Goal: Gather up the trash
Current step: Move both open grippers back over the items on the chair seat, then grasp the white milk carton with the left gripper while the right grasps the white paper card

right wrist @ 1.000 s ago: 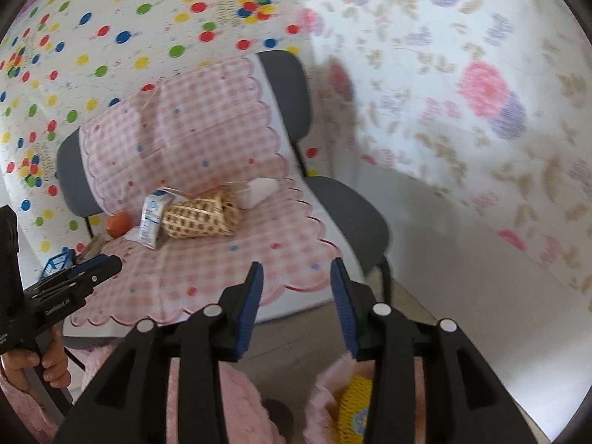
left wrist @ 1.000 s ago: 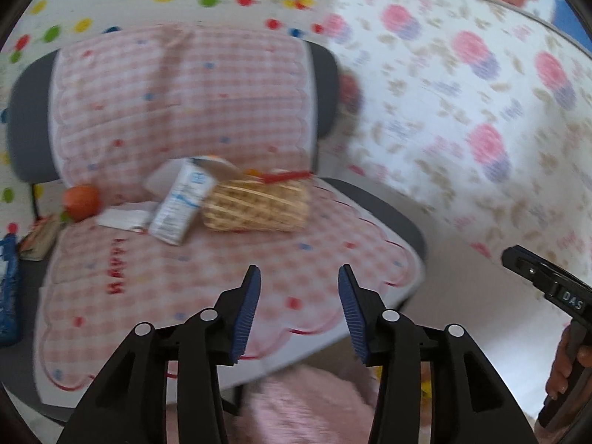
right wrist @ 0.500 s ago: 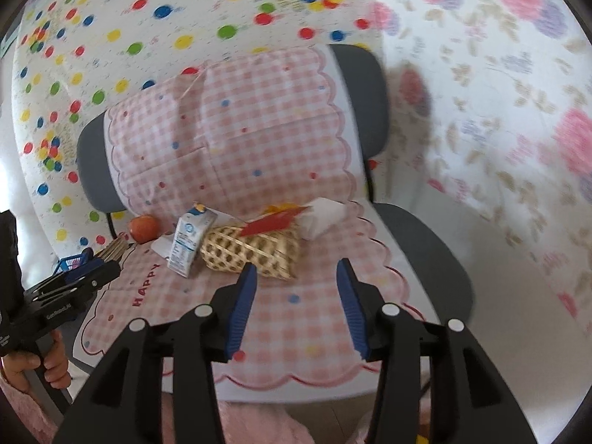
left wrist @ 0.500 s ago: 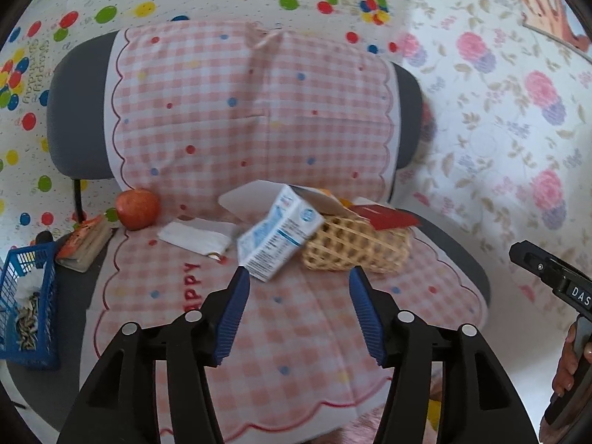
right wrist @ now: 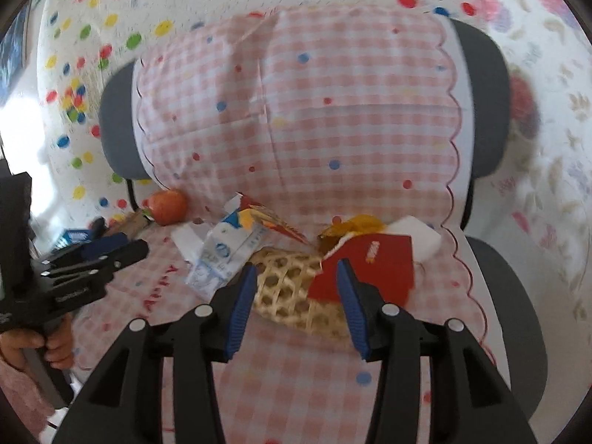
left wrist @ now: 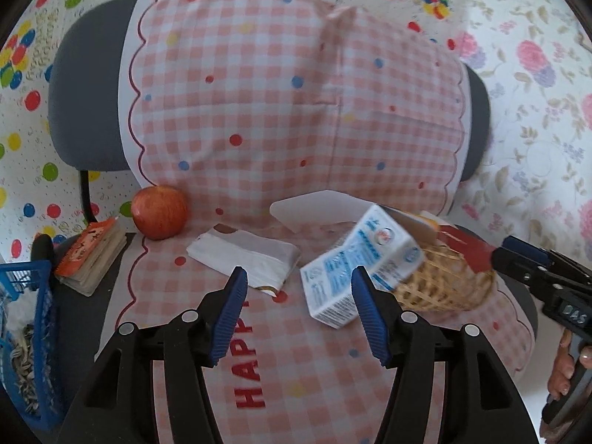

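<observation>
A pink checked chair seat (left wrist: 314, 362) bears a blue-and-white milk carton (left wrist: 355, 270) lying tilted against a wicker basket (left wrist: 440, 285). A folded white napkin (left wrist: 244, 261) lies left of the carton, and a white sheet (left wrist: 322, 209) behind it. My left gripper (left wrist: 296, 296) hovers open over the seat, with the napkin and carton just beyond its fingertips and nothing between them. My right gripper (right wrist: 296, 288) is open in front of the wicker basket (right wrist: 292, 285), where a red card (right wrist: 370, 262) and orange wrappers (right wrist: 355, 224) sit. The carton (right wrist: 222, 251) lies to the basket's left.
A red apple (left wrist: 159, 211) rests at the seat's back left, and a small book (left wrist: 92, 255) on the bare seat edge. A blue crate (left wrist: 26, 333) with scraps stands at far left. A white block (right wrist: 418, 236) lies behind the red card. Patterned walls surround the chair.
Both grippers have come much closer to the chair seat, and the items now loom large. The left jaws stand wider than a second ago. The blue crate has come into the left view.
</observation>
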The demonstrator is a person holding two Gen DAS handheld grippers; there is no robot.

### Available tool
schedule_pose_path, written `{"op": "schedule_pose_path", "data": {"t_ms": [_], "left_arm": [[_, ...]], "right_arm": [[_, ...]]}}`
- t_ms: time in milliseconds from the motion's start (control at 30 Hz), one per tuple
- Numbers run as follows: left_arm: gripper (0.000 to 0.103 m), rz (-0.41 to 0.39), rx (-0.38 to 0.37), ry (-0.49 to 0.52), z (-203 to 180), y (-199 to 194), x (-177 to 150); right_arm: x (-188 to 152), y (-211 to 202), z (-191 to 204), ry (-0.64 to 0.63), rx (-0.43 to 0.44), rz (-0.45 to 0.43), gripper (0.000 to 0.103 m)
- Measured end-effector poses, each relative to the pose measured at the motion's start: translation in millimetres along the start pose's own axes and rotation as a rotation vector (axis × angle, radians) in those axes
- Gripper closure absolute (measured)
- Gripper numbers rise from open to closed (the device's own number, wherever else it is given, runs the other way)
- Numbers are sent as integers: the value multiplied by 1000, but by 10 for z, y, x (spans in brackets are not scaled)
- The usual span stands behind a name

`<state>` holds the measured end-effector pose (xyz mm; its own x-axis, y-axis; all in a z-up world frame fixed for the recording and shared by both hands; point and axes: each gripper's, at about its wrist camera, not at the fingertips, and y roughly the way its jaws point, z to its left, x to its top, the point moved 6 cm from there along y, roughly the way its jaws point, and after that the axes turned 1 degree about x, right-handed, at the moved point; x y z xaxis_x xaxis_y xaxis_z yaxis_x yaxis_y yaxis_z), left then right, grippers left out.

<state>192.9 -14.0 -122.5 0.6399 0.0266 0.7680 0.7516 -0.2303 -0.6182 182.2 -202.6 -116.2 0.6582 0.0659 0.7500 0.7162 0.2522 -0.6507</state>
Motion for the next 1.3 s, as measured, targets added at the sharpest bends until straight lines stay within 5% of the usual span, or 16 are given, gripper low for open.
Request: {"op": "schedule_pose_path", "data": {"t_ms": [267,467,567,633,900,1100,1300], "left_arm": [[45,9,20,32,58,204,146],[45,11,22,56,79,220,164],[45,10,21,56,106,195,136],[45,13,16,60,115,169,103],[43,15,-30,130,-107,104,-94],[43,44,-54,181,-356,195,-266],[43,79,-15,250,-505,410,-339]], "right_arm": [[131,453,102,-88,0,52,59],[192,767,271,-284,-59,93,65],[228,861,332,-354,-69,103,92],[301,855,329,-356,-80,79,99],[718,-107,-104,-55,-137,-236,102],[464,-659,-306,70,-166,-273,102],[206,-774,-399,136,-159,-231,102]]}}
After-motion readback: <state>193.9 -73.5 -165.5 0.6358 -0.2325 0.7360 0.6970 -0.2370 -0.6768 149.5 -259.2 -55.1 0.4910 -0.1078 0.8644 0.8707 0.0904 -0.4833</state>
